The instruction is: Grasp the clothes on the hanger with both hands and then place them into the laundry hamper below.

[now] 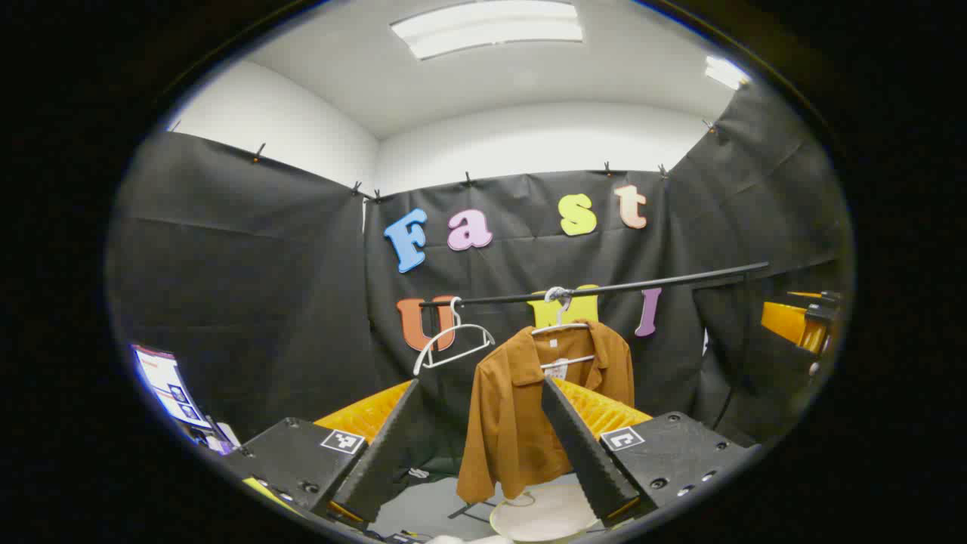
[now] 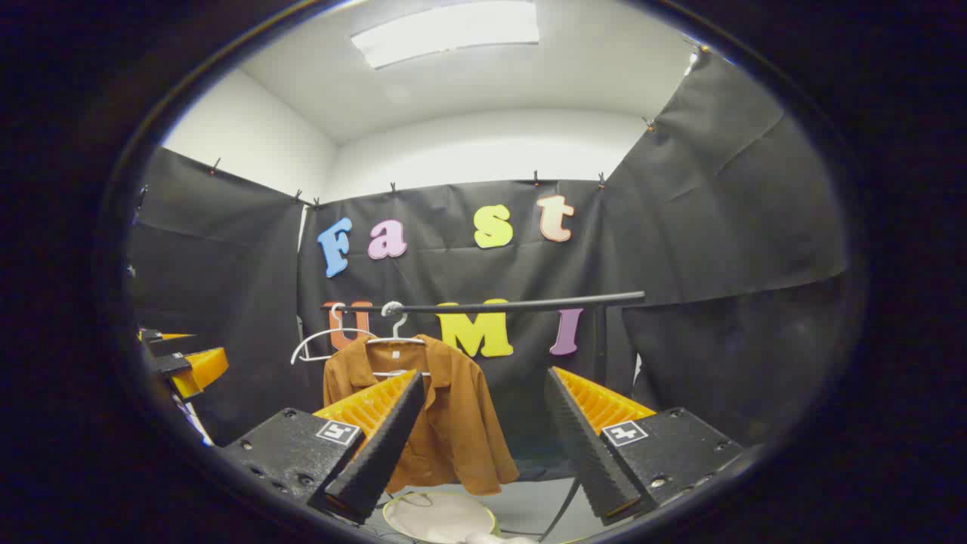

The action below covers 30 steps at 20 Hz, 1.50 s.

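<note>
A brown shirt hangs on a white hanger from a black rail, some way in front of me. My left gripper is open, and the shirt shows between its fingers, well beyond them. My right gripper is also open, with the shirt behind its left finger and apart from it. Below the shirt stands a round white laundry hamper, whose rim lies at the bottom of the right gripper view. Neither gripper holds anything.
An empty white hanger hangs on the rail left of the shirt. A lit screen sits at the far left. The other gripper's orange finger shows at the right edge; in the right gripper view an orange finger shows at the left edge.
</note>
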Available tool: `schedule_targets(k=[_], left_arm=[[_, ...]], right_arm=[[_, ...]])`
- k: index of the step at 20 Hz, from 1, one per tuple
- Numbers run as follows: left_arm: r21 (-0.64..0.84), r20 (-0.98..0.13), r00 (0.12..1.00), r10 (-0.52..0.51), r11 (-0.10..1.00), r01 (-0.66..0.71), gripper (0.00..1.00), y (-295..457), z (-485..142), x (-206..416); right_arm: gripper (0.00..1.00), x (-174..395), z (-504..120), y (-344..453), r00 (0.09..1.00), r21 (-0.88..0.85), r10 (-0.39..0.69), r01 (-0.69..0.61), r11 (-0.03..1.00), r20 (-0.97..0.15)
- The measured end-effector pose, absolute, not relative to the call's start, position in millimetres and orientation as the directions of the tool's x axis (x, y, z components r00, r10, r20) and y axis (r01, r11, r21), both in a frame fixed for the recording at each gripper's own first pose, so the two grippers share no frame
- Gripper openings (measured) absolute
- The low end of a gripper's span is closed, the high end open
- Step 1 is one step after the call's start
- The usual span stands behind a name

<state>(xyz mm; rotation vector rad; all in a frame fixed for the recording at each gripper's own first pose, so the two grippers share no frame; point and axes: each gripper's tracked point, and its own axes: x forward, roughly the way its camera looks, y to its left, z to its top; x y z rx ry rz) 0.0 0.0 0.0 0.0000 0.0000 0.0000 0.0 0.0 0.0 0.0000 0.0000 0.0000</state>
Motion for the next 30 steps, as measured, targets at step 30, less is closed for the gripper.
schedule_targets(k=[30], left_arm=[[-0.038, 0.000, 0.997, -0.079, 0.996, 0.079, 0.99, -58.9, -95.1, 145.8]], right_arm=[[1.00, 200.5, -112.7, 69.3, 0.984, -0.075, 0.135, -0.144, 0.987, -0.120]])
